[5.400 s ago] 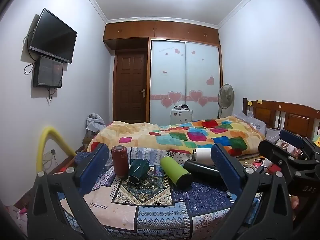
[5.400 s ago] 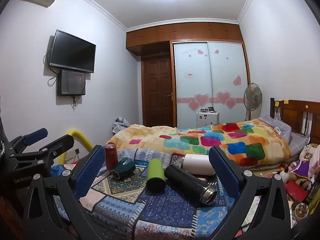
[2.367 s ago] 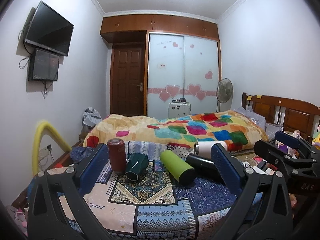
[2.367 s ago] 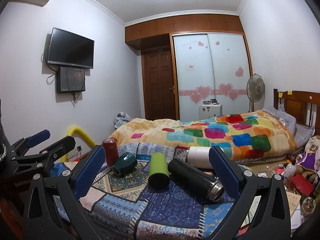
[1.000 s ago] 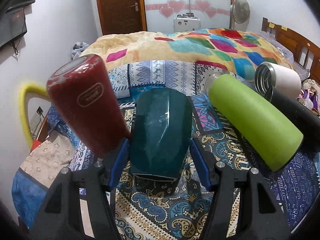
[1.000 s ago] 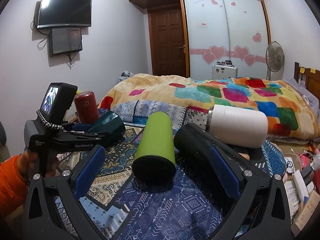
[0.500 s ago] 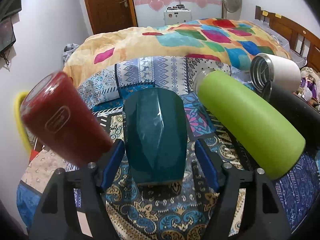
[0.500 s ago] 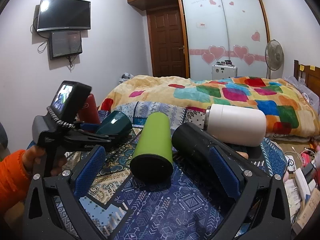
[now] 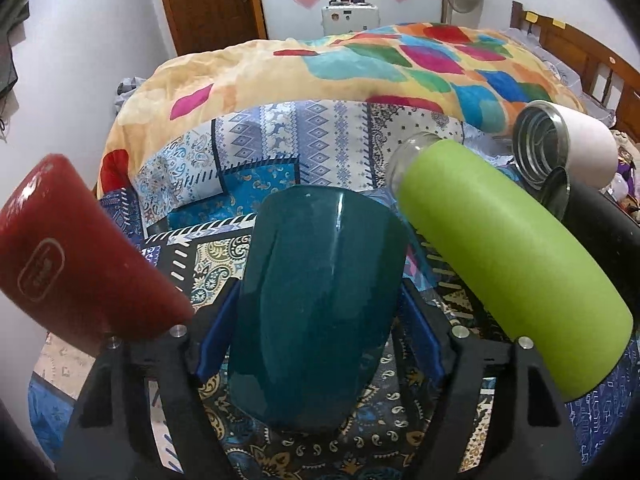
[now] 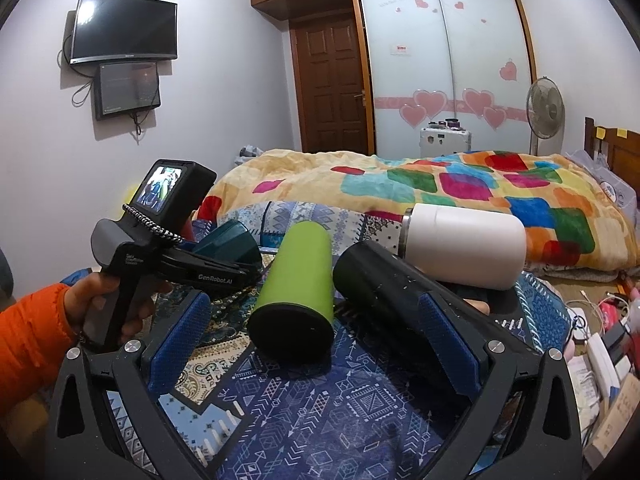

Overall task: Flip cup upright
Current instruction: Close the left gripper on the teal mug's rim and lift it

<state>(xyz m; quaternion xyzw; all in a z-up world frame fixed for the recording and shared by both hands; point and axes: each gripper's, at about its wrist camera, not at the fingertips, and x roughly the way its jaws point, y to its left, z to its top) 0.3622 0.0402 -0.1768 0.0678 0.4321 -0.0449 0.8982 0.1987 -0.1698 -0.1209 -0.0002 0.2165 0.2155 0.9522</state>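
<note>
A dark teal cup (image 9: 316, 300) lies tilted between the blue pads of my left gripper (image 9: 320, 320), which is shut on it near its base; it looks lifted off the patterned cloth. In the right wrist view the teal cup (image 10: 228, 244) shows at the left, held by the left gripper (image 10: 240, 268) in a hand with an orange sleeve. My right gripper (image 10: 316, 344) is open and empty, low over the cloth, with a lime green bottle (image 10: 296, 284) and a black bottle (image 10: 384, 288) lying between its fingers.
A red cup (image 9: 68, 256) stands just left of the teal cup. The green bottle (image 9: 508, 264), the black bottle (image 9: 604, 240) and a white tumbler (image 9: 568, 144) lie on their sides to the right. The patterned cloth (image 10: 320, 412) covers the table; a bed (image 10: 440, 184) lies behind.
My left gripper came down from above the table, closed on the teal cup and now tilts it up. The right gripper moved closer to the green and black bottles and stays open.
</note>
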